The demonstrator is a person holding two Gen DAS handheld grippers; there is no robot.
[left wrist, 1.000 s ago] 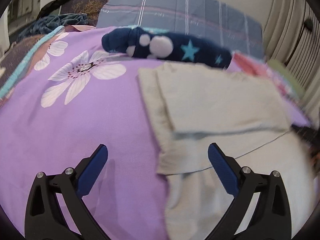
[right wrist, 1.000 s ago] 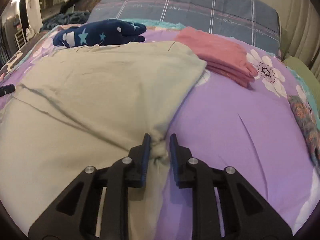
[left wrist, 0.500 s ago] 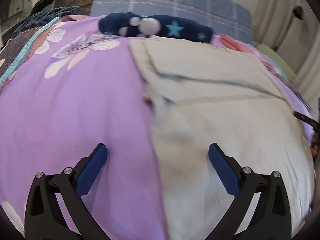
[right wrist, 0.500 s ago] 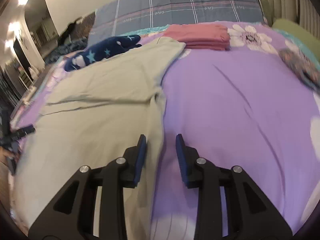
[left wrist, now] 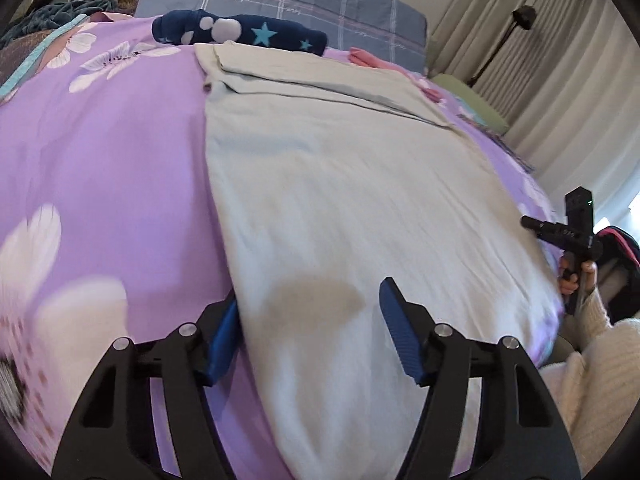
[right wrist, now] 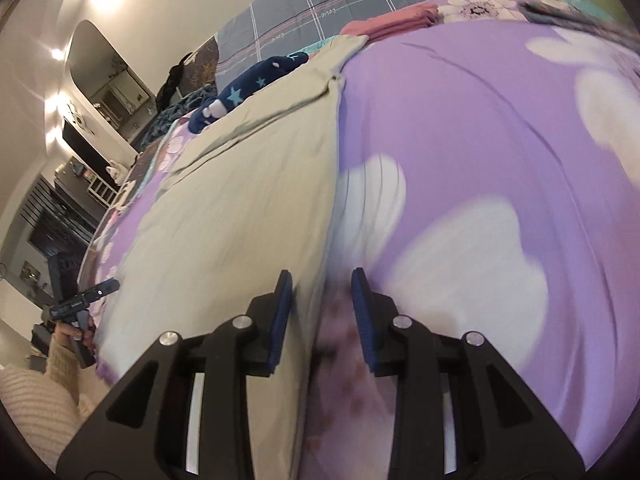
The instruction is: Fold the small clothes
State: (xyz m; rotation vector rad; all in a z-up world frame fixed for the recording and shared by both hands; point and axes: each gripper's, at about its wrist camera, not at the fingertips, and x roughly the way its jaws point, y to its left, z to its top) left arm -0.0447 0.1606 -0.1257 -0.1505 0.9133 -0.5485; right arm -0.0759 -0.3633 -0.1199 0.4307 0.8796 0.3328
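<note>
You are at the near end of the pale grey garment [left wrist: 340, 184], which lies flat along the purple floral bedspread [left wrist: 112, 168] with its far end already folded over, just short of the navy star-print piece [left wrist: 240, 32]. The step in hand looks like taking both near corners for the next fold, so catch each corner evenly and get one finger under the cloth rather than pinching the bedspread with it.

Your left gripper [left wrist: 310, 330] has just been closing and stands about half open. The garment's left edge runs right against the inner face of its left finger, and the cloth fills the gap across to the right finger, which sits on top of the fabric. The pads do not yet press it, so nothing is held.

Your right gripper [right wrist: 322, 312] stands narrowly open and has nothing in it. The garment's right edge [right wrist: 320, 264] passes between its fingers near the left one; the rest of the gap shows blurred bedspread.

Settle both hands before you close: the near cloth is blurred. Lift both corners together to keep the fold square. The pink folded pile [right wrist: 392, 20] lies well clear beyond.
</note>
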